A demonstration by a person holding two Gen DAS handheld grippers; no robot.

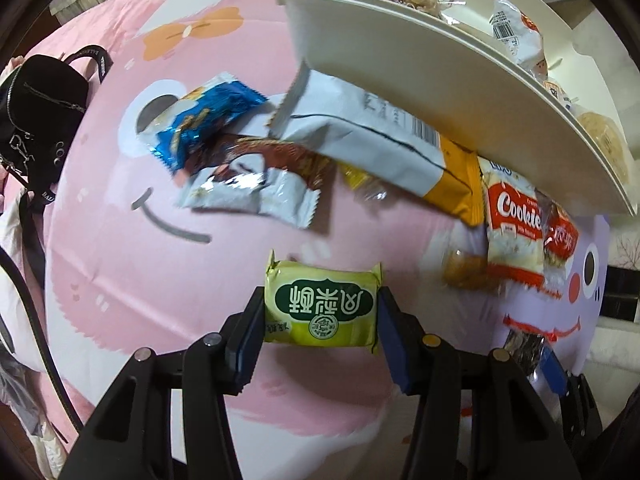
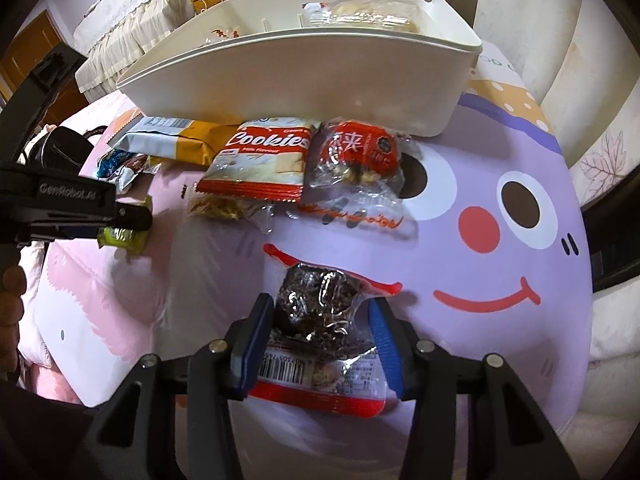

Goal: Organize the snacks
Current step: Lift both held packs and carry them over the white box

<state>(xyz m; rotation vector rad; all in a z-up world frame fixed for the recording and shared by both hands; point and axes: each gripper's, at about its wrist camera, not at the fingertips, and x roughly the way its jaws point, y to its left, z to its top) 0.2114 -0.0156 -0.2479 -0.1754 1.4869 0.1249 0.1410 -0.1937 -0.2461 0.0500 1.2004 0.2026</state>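
Left gripper (image 1: 321,312): jaws closed on the short ends of a yellow-green pastry packet (image 1: 321,307), a glossy, pillow-shaped foil wrapper whose long axis spans the gap crosswise, label upside down to the camera. Right gripper (image 2: 317,334): jaws closed around a clear crinkled pouch with a dark clustered snack (image 2: 316,308), its red, barcoded end toward the camera and its long axis along the fingers. Both hang above a soft cartoon-printed bedcover (image 2: 500,320), near loose packets beside a smooth white plastic bin (image 2: 304,80).
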